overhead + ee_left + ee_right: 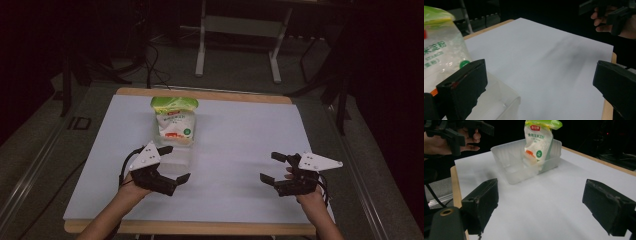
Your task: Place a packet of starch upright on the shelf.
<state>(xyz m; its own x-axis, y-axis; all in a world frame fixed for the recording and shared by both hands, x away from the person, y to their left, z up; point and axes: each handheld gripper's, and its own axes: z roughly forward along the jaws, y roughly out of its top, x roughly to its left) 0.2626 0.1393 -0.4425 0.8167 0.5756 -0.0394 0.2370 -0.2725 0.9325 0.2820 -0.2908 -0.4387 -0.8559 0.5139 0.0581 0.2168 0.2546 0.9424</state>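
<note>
A white starch bag [174, 122] with a green top stands upright in the far end of a clear plastic tub [176, 161] on the white table. My left gripper [176, 163] is open at the tub's near end, one jaw on either side of it, holding nothing. In the left gripper view the bag [441, 47] and the tub rim [506, 100] lie by the left jaw. My right gripper [269, 167] is open and empty over bare table to the right. Its own view looks across at the bag [537, 142], the tub [514, 162] and the left gripper [456, 132].
The white table top [240, 135] has wooden strips along its near and far edges. Bare surface lies between the two grippers and to the tub's right. A metal frame [237, 30] stands on the dark floor beyond the table.
</note>
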